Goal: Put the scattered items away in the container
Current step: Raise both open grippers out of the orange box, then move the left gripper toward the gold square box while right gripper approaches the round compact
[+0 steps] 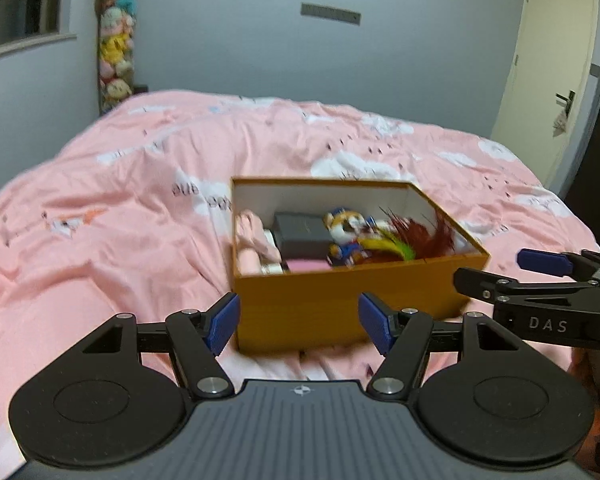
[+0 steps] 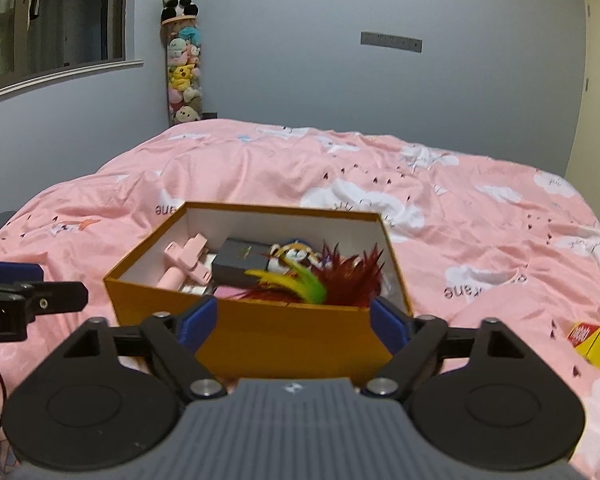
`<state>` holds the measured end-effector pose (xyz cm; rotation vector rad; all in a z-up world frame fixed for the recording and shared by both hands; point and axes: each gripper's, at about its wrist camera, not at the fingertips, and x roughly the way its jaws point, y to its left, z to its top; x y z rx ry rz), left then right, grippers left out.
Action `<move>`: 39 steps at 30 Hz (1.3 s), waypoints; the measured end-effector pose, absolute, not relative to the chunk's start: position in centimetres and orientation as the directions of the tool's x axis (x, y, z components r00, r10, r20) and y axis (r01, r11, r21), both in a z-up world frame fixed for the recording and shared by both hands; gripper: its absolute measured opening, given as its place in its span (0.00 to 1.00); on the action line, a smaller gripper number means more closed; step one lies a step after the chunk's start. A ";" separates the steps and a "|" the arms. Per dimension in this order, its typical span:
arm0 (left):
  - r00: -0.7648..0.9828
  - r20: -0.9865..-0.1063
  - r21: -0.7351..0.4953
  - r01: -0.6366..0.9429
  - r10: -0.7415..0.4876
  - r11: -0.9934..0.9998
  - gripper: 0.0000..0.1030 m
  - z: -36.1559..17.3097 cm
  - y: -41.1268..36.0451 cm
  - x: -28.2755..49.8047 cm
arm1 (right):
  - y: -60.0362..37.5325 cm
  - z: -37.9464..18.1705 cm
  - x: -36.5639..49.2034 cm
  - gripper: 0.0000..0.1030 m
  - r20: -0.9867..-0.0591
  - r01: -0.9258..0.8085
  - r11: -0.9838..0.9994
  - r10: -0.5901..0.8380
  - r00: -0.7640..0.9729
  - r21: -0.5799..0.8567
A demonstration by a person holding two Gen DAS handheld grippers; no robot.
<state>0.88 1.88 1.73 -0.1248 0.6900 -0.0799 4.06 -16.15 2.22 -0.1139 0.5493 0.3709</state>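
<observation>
Currently one orange box (image 2: 284,332) on the pink bedspread (image 2: 460,216), white inside, holding one dark grey case (image 2: 236,262), one plush doll (image 2: 296,254), red and yellow-green feathers (image 2: 340,280), pink bits. One yellow-red carton (image 2: 596,346) lies on the bedspread to its right. Left gripper (image 1: 300,322) and right gripper (image 2: 294,326): both spread, nothing between the pads.

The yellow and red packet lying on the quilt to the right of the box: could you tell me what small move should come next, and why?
Probably swing the right gripper rightward toward the yellow and red packet. Its jaws stand open with nothing between them, the packet lies on the pink quilt outside the orange box, and the other items already sit inside. The left gripper is open and empty too, but farther off.
</observation>
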 end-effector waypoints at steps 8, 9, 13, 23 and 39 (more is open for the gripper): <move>0.691 -0.713 -0.180 -0.012 -0.122 0.984 0.75 -0.3 2.8 0.6 | -15.4 -0.1 3.3 0.88 -0.623 -0.397 0.918 0.324 0.712 0.024; 0.675 -0.729 -0.186 -0.028 -0.119 0.982 0.75 -0.8 3.0 0.7 | -15.3 -0.5 3.2 0.88 -0.639 -0.399 0.916 0.323 0.699 0.026; 0.610 -0.782 -0.220 -0.082 -0.126 0.972 0.75 -2.7 3.9 1.0 | -15.1 -1.9 3.4 0.88 -0.694 -0.413 0.909 0.331 0.639 0.053; 0.490 -0.850 -0.267 -0.085 -0.193 0.960 0.75 -6.4 3.6 1.3 | -14.3 -5.4 3.6 0.71 -0.793 -0.485 0.868 0.369 0.486 0.107; 0.419 -0.872 -0.313 -0.077 -0.255 0.946 0.75 -8.7 3.3 3.1 | -13.3 -7.8 4.2 0.51 -0.836 -0.549 0.832 0.359 0.414 0.086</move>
